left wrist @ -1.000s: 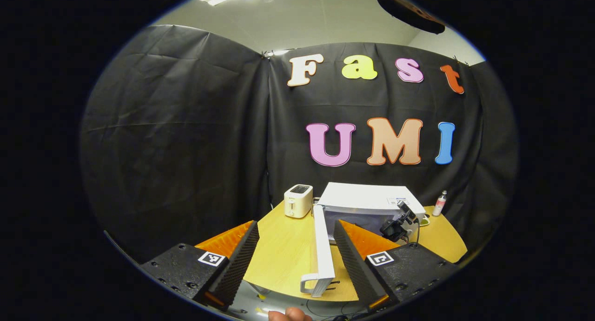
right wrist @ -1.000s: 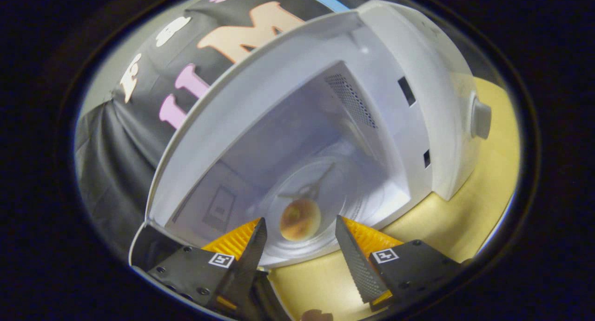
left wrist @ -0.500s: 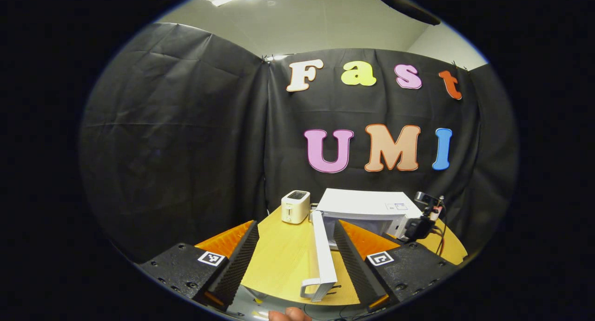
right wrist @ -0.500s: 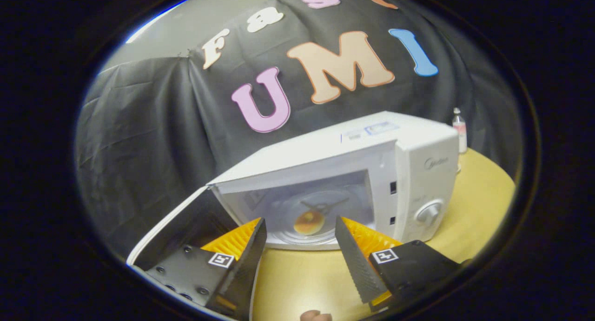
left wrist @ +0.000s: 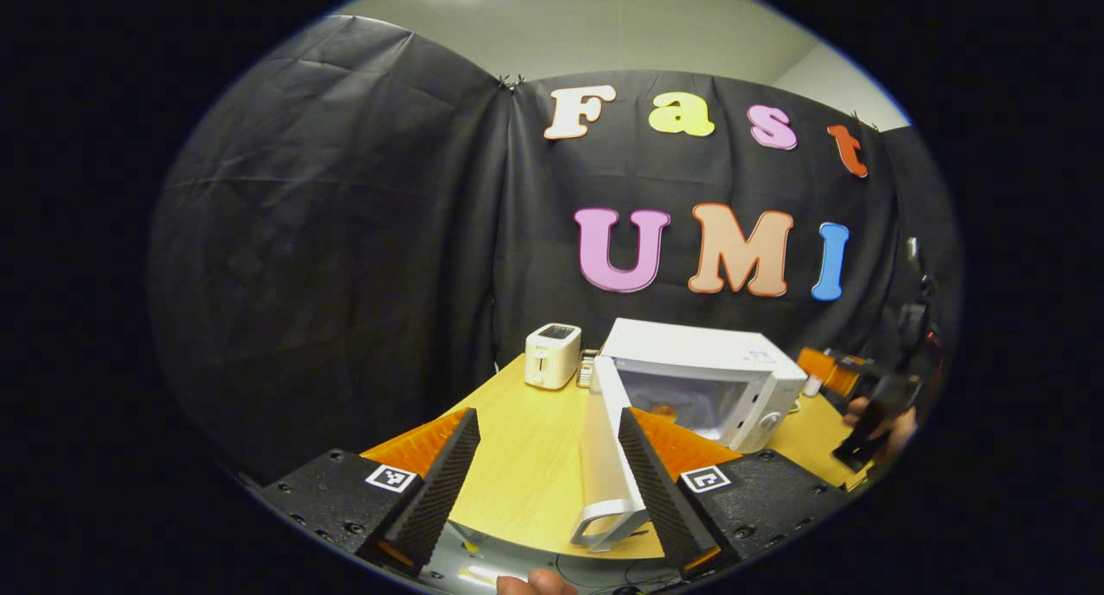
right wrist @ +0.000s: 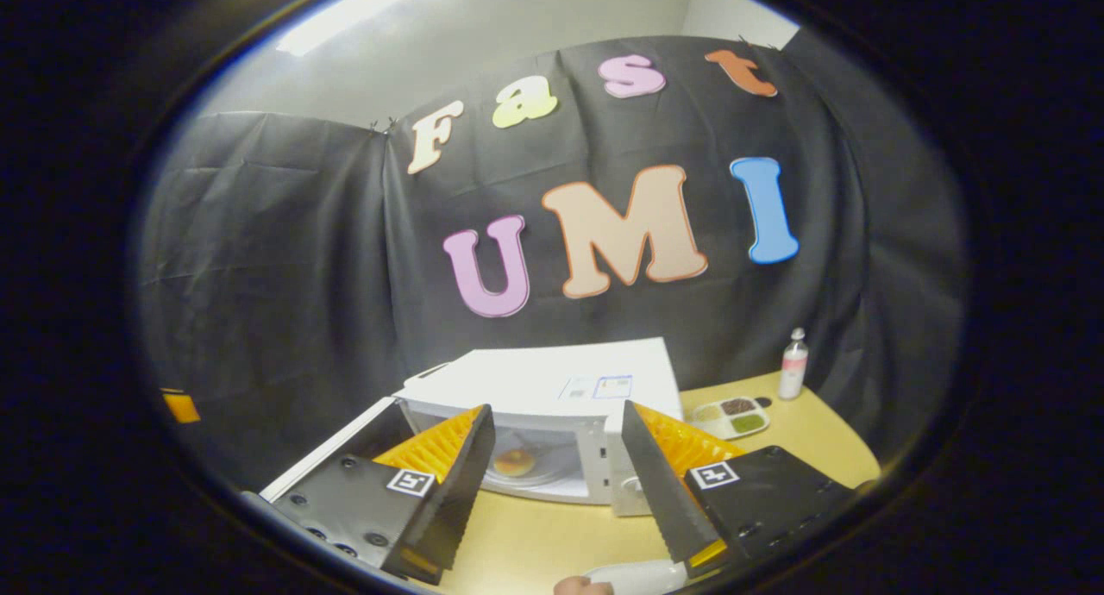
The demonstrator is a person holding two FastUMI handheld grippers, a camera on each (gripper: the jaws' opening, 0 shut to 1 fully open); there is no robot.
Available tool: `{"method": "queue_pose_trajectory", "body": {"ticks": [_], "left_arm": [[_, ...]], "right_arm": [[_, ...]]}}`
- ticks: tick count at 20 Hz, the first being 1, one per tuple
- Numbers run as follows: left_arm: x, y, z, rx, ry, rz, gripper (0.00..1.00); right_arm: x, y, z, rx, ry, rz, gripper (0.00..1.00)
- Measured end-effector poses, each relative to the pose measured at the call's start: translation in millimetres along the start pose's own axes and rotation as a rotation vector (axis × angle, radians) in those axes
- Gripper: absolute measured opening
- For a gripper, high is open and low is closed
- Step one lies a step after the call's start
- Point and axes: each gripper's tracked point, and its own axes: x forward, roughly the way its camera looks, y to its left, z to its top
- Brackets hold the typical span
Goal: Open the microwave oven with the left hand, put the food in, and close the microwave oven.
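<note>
Microwave (right wrist: pixel 552 397) door (left wrist: pixel 604 431), open at 12 o'clock between the wide, empty left gripper (left wrist: pixel 548 483), should be swung shut squarely, right gripper (right wrist: pixel 556 483) likewise open, empty.

One microwave (right wrist: pixel 552 388) holds one food item (right wrist: pixel 515 462); beside it one toaster (left wrist: pixel 552 355), one bottle (right wrist: pixel 792 364), perhaps one divided tray (right wrist: pixel 729 415).

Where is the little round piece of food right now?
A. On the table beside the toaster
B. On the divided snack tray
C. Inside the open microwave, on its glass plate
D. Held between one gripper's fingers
C: the right gripper view shows the food lying inside the microwave, whose door stands open.
</note>
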Motion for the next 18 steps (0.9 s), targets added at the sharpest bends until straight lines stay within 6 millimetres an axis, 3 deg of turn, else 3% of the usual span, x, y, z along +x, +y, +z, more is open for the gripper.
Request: {"method": "queue_pose_trajectory", "body": {"ticks": [3,6,12,16,18], "left_arm": [[11,9,-44,-0.012,0.077,-0.006,0.96],[27,13,-75,-0.041,0.133,-0.002,0.99],[43,-11,-104,-0.065,0.22,-0.095,0.88],[57,-22,-116,-0.009,0.264,-0.113,0.26],[60,-31,-115,0.028,0.266,-0.121,0.2]], "right_arm": [[-24,-1,22,0.011,-0.015,0.0,0.83],[-44,-5,35,-0.015,-0.027,-0.005,0.82],[-60,-43,50,-0.009,-0.037,-0.077,0.83],[-70,-67,58,-0.014,-0.056,-0.126,0.83],[-76,-76,58,-0.009,-0.052,-0.144,0.82]]}}
